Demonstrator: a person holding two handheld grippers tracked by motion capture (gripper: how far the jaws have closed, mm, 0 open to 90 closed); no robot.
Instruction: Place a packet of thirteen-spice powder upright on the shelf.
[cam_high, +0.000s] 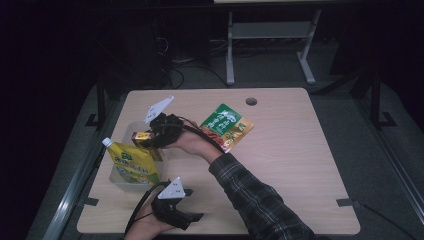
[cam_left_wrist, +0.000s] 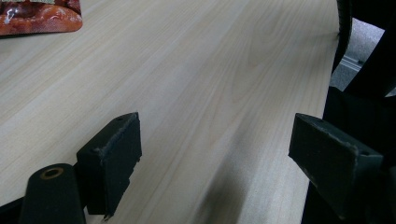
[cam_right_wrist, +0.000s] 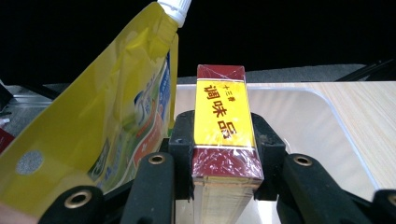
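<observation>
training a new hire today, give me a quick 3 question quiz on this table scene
1. What does the right claw hold?
2. True or false: the left claw grips the green packet.
3. Which thing stands in the clear tub? A) yellow pouch B) green packet C) a mug

Key:
1. A red and yellow box, clamped between its jaws over the tub.
2. False. Its jaws stand open over the bare table; the packet lies apart on the table.
3. A, the yellow pouch with the white cap.
</observation>
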